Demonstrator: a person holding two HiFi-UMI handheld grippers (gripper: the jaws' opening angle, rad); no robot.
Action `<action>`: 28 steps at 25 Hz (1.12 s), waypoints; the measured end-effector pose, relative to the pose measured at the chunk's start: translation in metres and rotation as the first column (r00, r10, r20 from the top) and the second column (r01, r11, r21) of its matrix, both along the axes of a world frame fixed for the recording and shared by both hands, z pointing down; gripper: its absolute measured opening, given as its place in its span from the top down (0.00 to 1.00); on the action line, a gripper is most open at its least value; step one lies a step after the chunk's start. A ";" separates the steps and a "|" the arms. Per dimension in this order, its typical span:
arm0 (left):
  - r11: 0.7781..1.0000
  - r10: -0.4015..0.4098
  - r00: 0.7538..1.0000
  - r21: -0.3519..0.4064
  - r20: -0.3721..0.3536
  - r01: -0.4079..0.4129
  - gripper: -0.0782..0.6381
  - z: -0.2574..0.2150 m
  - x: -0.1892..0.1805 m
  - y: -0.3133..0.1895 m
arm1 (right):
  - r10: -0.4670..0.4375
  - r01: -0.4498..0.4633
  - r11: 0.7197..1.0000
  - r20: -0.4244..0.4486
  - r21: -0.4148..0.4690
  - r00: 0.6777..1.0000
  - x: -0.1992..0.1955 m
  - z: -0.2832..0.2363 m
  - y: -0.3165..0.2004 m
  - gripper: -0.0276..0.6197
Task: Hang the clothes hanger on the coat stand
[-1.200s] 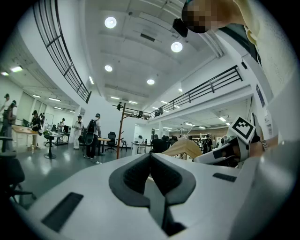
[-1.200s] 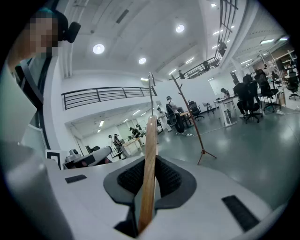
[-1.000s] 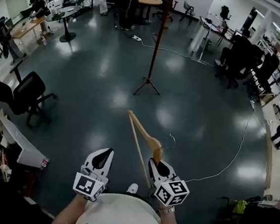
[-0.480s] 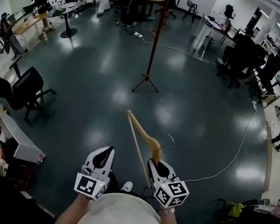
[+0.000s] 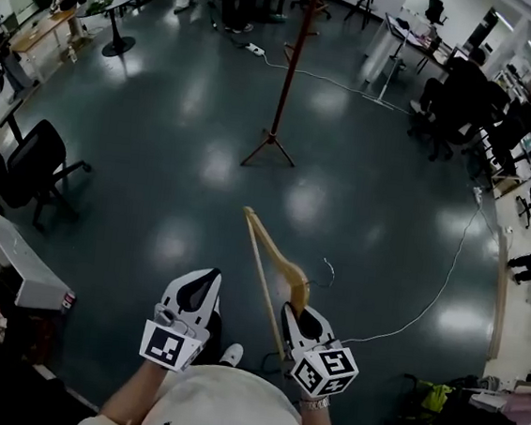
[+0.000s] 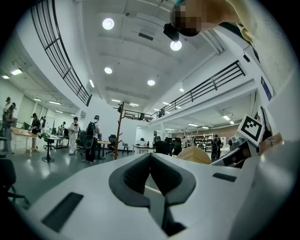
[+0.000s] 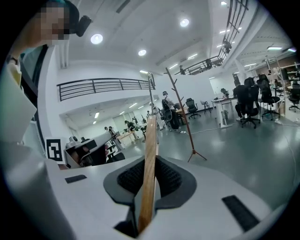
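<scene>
Currently the white right gripper [image 5: 295, 312] is clamping the light wooden clothes hanger [image 5: 280, 260] by its straight bar, while the white left gripper [image 5: 203, 285] is staying closed on nothing. The reddish-brown tripod coat stand [image 5: 285, 67] is standing well apart on the glossy dark floor [image 5: 159, 148].

The clothes hanger [image 7: 149, 159] is smooth pale wood, the floor [image 5: 361, 198] dark and glossy.
</scene>
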State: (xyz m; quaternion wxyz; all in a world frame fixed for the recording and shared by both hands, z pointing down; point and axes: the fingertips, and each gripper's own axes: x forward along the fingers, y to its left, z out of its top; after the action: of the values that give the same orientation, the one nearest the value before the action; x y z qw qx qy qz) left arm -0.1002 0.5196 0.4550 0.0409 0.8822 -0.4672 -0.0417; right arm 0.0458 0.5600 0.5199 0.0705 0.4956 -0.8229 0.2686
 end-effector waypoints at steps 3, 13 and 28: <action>1.000 0.021 1.000 0.014 -0.020 -0.021 0.87 -0.007 0.003 -0.037 | 0.007 -0.007 1.000 -0.004 -0.010 1.000 -0.002 -0.002 -0.032 0.85; 0.997 0.078 0.996 0.032 -0.054 -0.076 0.87 -0.009 -0.015 -0.147 | 0.049 -0.049 0.999 -0.011 0.020 0.999 -0.031 -0.013 -0.146 0.85; 0.994 0.102 0.994 0.039 -0.036 -0.101 0.87 -0.009 -0.010 -0.233 | 0.024 -0.024 1.000 0.031 0.000 0.999 -0.041 -0.003 -0.247 0.85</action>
State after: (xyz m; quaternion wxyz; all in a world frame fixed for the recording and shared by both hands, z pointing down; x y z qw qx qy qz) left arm -0.1105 0.2869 0.4461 0.0353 0.9045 -0.4200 -0.0650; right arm 0.0049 0.3127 0.5173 0.0544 0.5011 -0.8181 0.2770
